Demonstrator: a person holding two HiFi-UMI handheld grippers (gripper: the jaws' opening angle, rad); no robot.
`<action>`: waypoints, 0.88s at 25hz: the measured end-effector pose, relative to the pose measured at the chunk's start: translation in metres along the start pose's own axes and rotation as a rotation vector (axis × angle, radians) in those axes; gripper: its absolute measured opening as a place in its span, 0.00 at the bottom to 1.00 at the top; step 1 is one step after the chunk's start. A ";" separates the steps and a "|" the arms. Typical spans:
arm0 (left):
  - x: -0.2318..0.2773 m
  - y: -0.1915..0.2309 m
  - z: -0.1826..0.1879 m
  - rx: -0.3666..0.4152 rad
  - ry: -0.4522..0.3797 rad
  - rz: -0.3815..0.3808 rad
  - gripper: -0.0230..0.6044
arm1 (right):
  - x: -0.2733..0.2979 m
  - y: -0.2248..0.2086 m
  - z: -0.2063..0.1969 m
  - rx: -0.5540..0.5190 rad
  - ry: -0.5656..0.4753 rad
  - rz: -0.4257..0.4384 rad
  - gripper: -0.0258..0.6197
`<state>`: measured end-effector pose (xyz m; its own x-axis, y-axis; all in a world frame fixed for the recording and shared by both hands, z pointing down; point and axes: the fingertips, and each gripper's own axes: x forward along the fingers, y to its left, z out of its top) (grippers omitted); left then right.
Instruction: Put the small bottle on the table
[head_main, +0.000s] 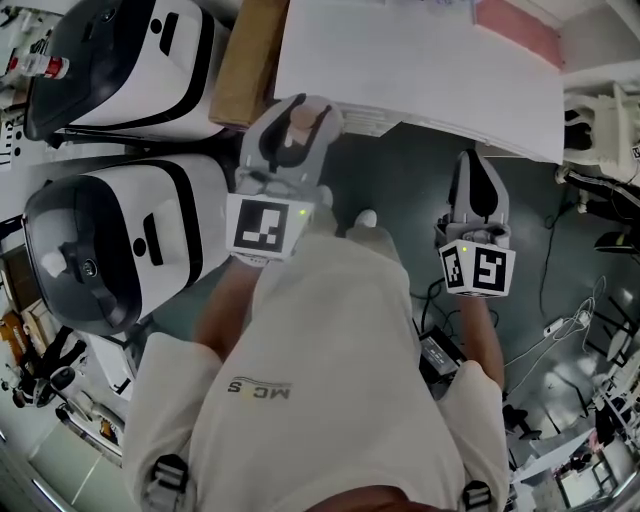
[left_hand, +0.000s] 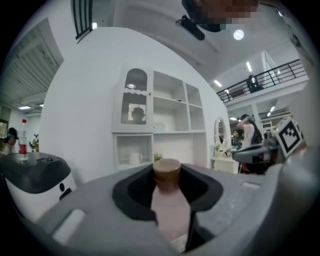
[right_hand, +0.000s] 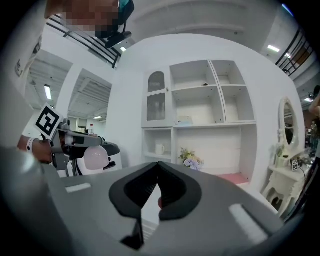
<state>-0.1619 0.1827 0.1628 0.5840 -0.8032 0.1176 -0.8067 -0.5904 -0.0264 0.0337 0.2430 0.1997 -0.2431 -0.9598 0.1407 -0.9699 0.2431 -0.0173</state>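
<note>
Bottle (left_hand: 169, 207), small and brown-capped, pinched between left gripper (head_main: 297, 115) jaws at white table's (head_main: 420, 70) near edge, right gripper (head_main: 474, 162) jaws pressed together, empty, open dark floor (head_main: 400, 180) between.

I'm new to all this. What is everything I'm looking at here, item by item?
small bottle: one, pink with a brown cap, between the left gripper's jaws
table: one, white, ahead of the person
machines: two, white and black, at the left
cardboard box: one, brown, between machines and table
shelf unit: one, white, against the wall
mug: one, white, in a lower shelf compartment
left gripper: one, grey, shut on the small bottle
right gripper: one, grey, shut, empty
</note>
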 end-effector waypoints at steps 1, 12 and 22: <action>-0.001 0.003 0.000 -0.004 -0.001 -0.003 0.24 | 0.002 0.003 0.000 -0.001 0.002 -0.001 0.03; 0.002 0.056 -0.004 -0.021 -0.021 -0.051 0.24 | 0.043 0.041 0.010 -0.033 0.006 -0.040 0.03; 0.071 0.087 -0.008 -0.015 0.000 -0.035 0.24 | 0.112 0.006 0.004 -0.026 0.032 -0.009 0.03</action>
<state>-0.1913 0.0752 0.1766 0.6122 -0.7818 0.1183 -0.7868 -0.6172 -0.0078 0.0004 0.1363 0.2111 -0.2336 -0.9570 0.1719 -0.9710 0.2388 0.0101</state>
